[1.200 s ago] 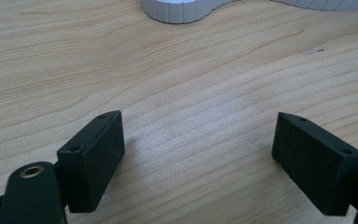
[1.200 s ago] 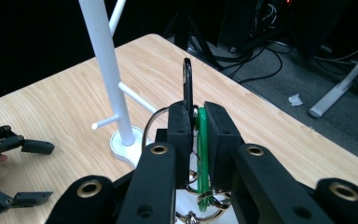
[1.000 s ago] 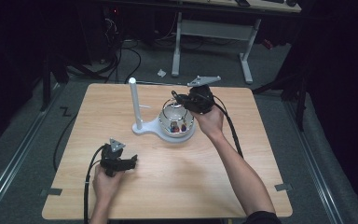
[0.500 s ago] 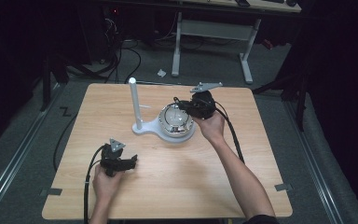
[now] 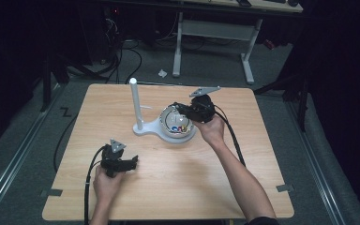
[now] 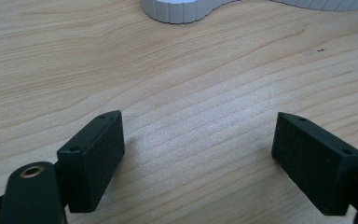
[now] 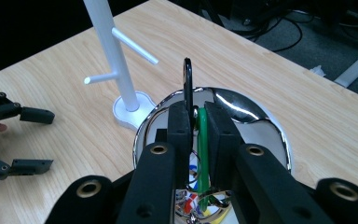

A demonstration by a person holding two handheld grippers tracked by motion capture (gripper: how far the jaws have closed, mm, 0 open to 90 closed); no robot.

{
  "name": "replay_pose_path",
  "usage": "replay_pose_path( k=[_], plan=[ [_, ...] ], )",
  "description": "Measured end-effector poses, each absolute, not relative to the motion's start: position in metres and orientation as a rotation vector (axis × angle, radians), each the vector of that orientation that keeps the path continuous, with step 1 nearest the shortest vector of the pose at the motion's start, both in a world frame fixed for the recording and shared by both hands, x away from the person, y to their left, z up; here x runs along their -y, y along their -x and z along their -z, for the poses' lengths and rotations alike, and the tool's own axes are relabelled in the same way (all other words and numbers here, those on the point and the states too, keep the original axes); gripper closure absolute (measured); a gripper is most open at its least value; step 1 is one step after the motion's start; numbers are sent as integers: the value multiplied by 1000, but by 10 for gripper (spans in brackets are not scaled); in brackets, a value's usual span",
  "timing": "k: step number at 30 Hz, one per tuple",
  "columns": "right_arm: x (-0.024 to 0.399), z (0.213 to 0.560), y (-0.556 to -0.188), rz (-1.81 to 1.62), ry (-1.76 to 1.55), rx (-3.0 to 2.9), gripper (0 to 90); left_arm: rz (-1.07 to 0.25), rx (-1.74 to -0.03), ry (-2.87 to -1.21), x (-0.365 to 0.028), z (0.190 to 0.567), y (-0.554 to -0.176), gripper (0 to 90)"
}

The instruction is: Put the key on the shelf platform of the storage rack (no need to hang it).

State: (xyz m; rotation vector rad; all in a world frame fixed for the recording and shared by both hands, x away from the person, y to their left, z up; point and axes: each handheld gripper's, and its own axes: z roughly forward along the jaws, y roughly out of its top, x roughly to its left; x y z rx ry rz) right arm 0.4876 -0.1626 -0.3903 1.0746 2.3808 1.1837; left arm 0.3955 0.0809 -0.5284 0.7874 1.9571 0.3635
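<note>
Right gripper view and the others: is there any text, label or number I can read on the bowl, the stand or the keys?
None: no words, numbers or brand marks can be read on the chrome bowl, the white stand, the green tag or the table.

Green key tag (image 7: 202, 140) with black ring (image 7: 187, 81) is standing upright over the chrome bowl (image 7: 256, 114), mid-worktop, right of the white peg stand (image 7: 116, 56).

You've got two grippers, left gripper (image 5: 130, 162) and right gripper (image 7: 196, 122), one wooden table (image 5: 178, 192), one white stand (image 5: 136, 104) with two pegs, one shiny bowl (image 7: 249, 112), one green tag (image 7: 203, 149), one black key (image 7: 187, 77)
</note>
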Motion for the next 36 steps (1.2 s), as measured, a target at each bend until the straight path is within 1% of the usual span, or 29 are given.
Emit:
replay_pose_path(
  k=[36],
  plan=[
    [169, 428, -501, -1016, -1180, -2397, 816, -351, -1974, -767, -80, 527, -395, 174]
  ],
)
